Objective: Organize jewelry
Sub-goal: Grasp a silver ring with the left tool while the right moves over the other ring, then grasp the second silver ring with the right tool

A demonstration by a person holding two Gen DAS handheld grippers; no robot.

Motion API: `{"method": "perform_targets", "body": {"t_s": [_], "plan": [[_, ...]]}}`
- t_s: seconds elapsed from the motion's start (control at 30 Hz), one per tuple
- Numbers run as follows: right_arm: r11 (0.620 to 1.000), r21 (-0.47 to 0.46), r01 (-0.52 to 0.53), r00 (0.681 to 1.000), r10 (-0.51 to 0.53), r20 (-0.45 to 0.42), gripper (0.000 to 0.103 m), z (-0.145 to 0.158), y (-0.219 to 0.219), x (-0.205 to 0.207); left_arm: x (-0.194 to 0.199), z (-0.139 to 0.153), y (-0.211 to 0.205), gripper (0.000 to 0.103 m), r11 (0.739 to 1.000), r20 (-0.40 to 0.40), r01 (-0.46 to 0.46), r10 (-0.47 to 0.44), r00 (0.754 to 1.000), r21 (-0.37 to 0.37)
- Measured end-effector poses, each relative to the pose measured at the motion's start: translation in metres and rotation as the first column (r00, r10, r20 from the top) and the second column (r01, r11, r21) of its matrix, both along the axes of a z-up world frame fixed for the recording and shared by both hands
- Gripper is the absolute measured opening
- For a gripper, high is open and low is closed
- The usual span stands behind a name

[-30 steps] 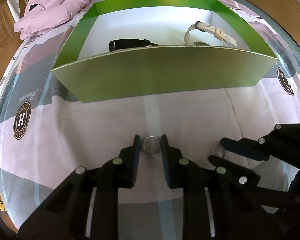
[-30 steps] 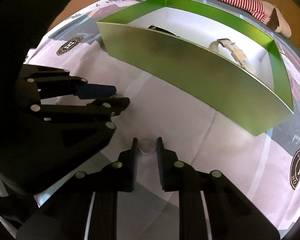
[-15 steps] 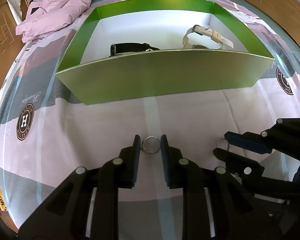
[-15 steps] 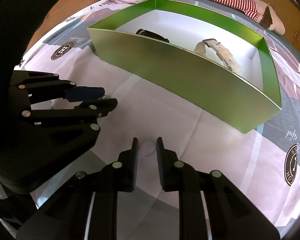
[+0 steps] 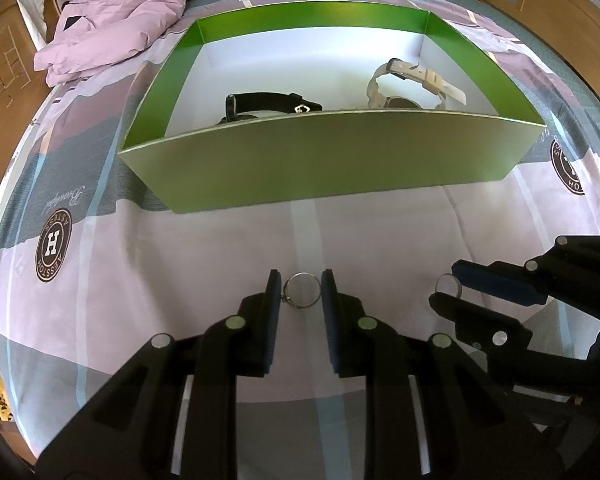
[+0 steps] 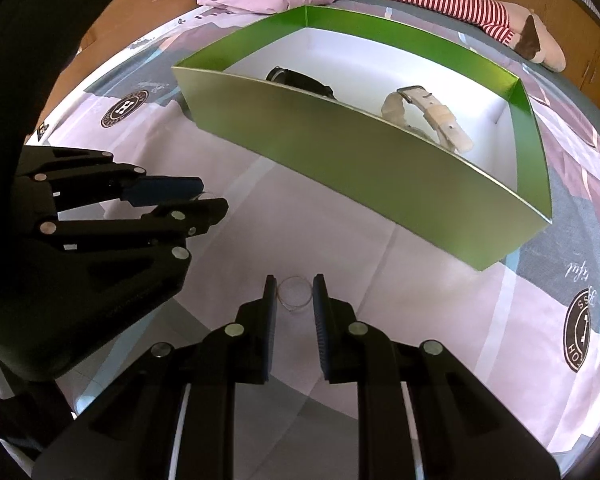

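Note:
A green box (image 5: 332,164) with a white floor sits on the bed ahead; it shows too in the right wrist view (image 6: 364,160). Inside lie a black watch (image 5: 268,104) and a beige watch (image 5: 412,80). My left gripper (image 5: 301,290) is shut on a silver ring (image 5: 302,290) and holds it above the sheet. My right gripper (image 6: 295,294) is shut on a second thin ring (image 6: 295,294), also raised; that ring shows in the left wrist view (image 5: 447,284) between the right fingers.
The bed has a pink and grey printed sheet (image 5: 100,280). A lilac jacket (image 5: 112,20) and a striped soft toy (image 6: 460,0) lie behind the box. Wooden furniture (image 5: 540,8) stands beyond the bed.
Both grippers have risen from the sheet with their rings held. The box now looks lower and farther, and more of its inside shows.

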State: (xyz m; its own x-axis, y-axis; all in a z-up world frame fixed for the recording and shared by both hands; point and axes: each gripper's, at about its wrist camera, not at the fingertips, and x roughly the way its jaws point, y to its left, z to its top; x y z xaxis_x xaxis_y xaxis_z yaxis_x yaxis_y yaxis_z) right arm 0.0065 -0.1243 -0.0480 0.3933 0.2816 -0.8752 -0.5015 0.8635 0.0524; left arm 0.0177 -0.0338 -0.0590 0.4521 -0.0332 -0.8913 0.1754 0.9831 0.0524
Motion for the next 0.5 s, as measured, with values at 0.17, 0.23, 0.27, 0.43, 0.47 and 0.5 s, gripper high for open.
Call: {"method": "perform_targets", "body": {"t_s": [0.17,0.23,0.27,0.43,0.47,0.5], "plan": [[1.0,-0.001,0.0,1.0,0.0,0.003,0.018,0.0012,-0.0008,-0.0012,-0.0004,0.0,-0.0001,0.02,1.0,0.001,-0.001,0.001,1.0,0.001],[1.0,-0.003,0.0,1.0,0.0,0.005,0.018,0.0013,-0.0013,-0.0015,-0.0004,0.0,-0.0001,0.02,1.0,0.002,-0.001,0.001,1.0,0.002],[1.0,-0.004,0.001,1.0,-0.001,0.007,0.018,0.0019,-0.0011,-0.0017,-0.0004,0.0,-0.0001,0.02,1.0,0.001,0.0,0.0,1.0,0.002],[1.0,-0.006,-0.001,1.0,0.001,0.012,0.018,0.0035,0.0004,-0.0034,-0.0006,0.0004,0.0002,0.02,1.0,0.002,-0.002,0.002,1.0,0.001],[1.0,-0.008,-0.002,1.0,0.002,0.013,0.018,0.0036,0.0007,-0.0037,-0.0005,0.001,0.0006,0.02,1.0,0.003,-0.003,0.003,1.0,0.0],[1.0,-0.009,-0.001,1.0,0.001,0.014,0.018,0.0037,0.0011,-0.004,-0.0006,0.0022,0.0012,0.02,1.0,0.005,-0.005,0.005,1.0,-0.001]]}}
